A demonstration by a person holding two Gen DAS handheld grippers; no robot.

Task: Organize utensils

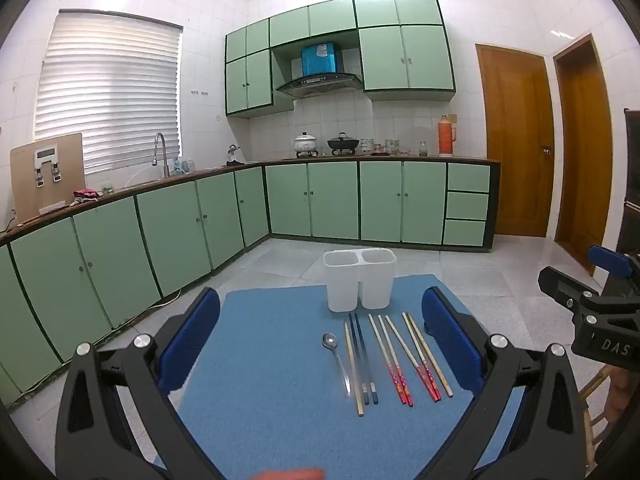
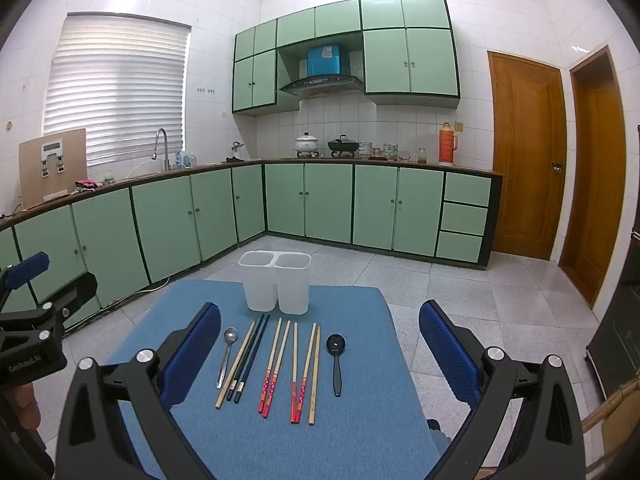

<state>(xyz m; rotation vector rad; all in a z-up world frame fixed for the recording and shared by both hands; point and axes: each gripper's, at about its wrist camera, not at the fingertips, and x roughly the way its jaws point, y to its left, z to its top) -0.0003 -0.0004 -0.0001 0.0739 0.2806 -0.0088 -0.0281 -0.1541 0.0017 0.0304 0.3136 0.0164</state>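
Note:
A white two-compartment utensil holder [image 1: 359,279] [image 2: 275,282] stands empty at the far end of a blue mat [image 1: 272,360] [image 2: 360,420]. In front of it lie a metal spoon [image 1: 336,360] [image 2: 227,354], several chopsticks, some dark [image 1: 363,360] [image 2: 250,356], some with red ends [image 1: 394,364] [image 2: 274,368], and a black spoon [image 2: 336,360]. My left gripper [image 1: 320,322] is open and empty, above the near part of the mat. My right gripper [image 2: 320,328] is open and empty, also held over the utensils.
The mat covers a small table on a tiled floor [image 2: 460,300]. Green kitchen cabinets [image 2: 320,204] run along the back and left. Wooden doors [image 2: 528,160] stand at the right. The other gripper shows at the right edge of the left wrist view [image 1: 592,304].

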